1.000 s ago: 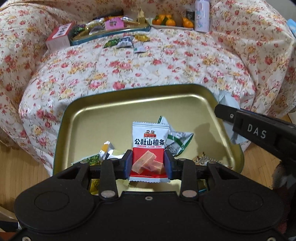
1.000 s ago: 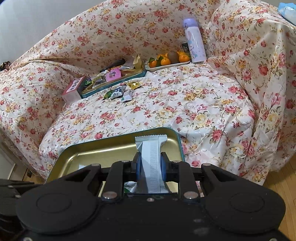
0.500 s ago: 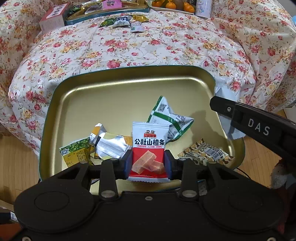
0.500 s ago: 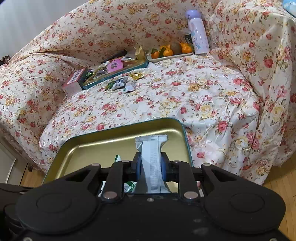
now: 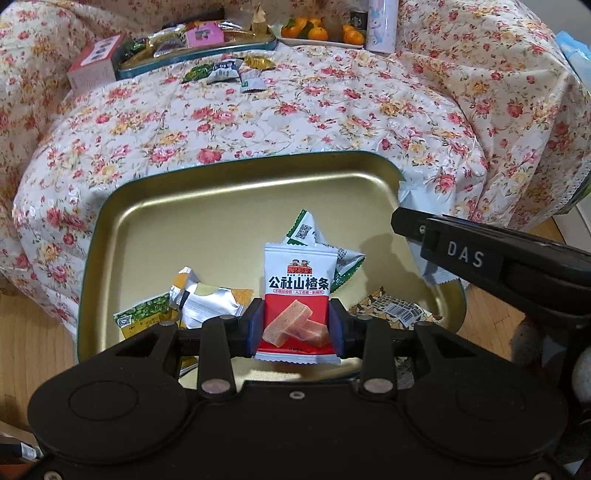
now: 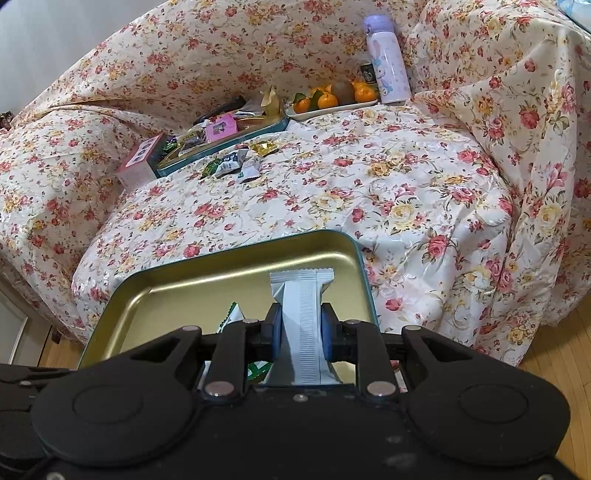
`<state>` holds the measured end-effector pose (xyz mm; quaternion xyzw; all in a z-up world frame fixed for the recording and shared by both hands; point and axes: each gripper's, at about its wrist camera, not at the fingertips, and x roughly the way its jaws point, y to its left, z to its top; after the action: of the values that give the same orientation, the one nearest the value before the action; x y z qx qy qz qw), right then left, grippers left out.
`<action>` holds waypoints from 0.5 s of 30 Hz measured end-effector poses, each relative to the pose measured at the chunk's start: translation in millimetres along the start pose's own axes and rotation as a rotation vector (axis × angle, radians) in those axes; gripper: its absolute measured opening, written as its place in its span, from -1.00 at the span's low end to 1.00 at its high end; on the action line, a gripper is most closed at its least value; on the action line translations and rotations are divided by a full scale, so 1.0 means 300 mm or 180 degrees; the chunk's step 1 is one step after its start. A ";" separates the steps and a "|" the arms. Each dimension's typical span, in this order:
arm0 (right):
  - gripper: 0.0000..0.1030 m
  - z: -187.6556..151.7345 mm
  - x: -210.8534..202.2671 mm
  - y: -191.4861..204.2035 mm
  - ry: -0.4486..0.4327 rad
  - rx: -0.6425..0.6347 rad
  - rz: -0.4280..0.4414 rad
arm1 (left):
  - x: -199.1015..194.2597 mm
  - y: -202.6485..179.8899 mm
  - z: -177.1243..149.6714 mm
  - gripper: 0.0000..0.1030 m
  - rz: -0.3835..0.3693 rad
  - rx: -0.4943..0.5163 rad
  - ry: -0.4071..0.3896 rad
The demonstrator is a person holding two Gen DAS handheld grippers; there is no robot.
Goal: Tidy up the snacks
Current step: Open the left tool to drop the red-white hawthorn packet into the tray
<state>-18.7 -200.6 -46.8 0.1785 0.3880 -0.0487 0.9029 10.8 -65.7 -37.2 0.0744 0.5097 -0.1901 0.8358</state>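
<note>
A gold tray with a teal rim point(image 5: 221, 206) lies at the sofa's front edge. My left gripper point(image 5: 295, 328) hangs over its near side with a red and white snack packet point(image 5: 299, 280) upright between its blue pads. Its jaws are opening slightly, and the pads still touch the packet. My right gripper point(image 6: 301, 332) is shut on a white ribbed packet point(image 6: 301, 295) over the tray's right rim point(image 6: 364, 266). From the left wrist view it enters at the right point(image 5: 406, 221). Several packets lie in the tray, among them a green and white one point(image 5: 314, 236) and a silver and yellow one point(image 5: 210, 299).
At the sofa's back stand a second teal tray full of snacks point(image 5: 195, 55), a pink box point(image 5: 92, 62), a plate of oranges point(image 5: 321, 33) and a lilac bottle point(image 6: 388, 70). Loose packets point(image 5: 225, 70) lie before that tray. Wooden floor surrounds the floral cover.
The left wrist view shifted a little over the gold tray, so more of the packets lying in it show. Both grippers keep their packets; the right one stayed put.
</note>
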 end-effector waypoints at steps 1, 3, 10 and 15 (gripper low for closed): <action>-0.56 0.000 0.000 0.000 -0.0002 -0.0002 -0.0005 | -0.002 -0.002 -0.001 -0.13 0.0017 0.0006 -0.0011; -0.56 0.002 0.001 0.001 -0.0005 -0.0008 -0.0014 | -0.008 -0.002 -0.003 -0.13 0.0029 0.0005 -0.0038; -0.56 0.005 0.008 0.004 -0.0023 -0.0036 -0.0063 | -0.017 -0.007 -0.004 -0.05 -0.0011 0.0027 -0.0051; -0.56 0.007 0.012 0.004 -0.0021 -0.0064 -0.0086 | -0.022 -0.011 -0.004 -0.05 0.0007 0.0035 -0.0072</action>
<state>-14.6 -200.1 -47.7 0.1639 0.3879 -0.0575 0.9052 5.7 -66.8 -31.8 0.0774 0.4991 -0.1929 0.8412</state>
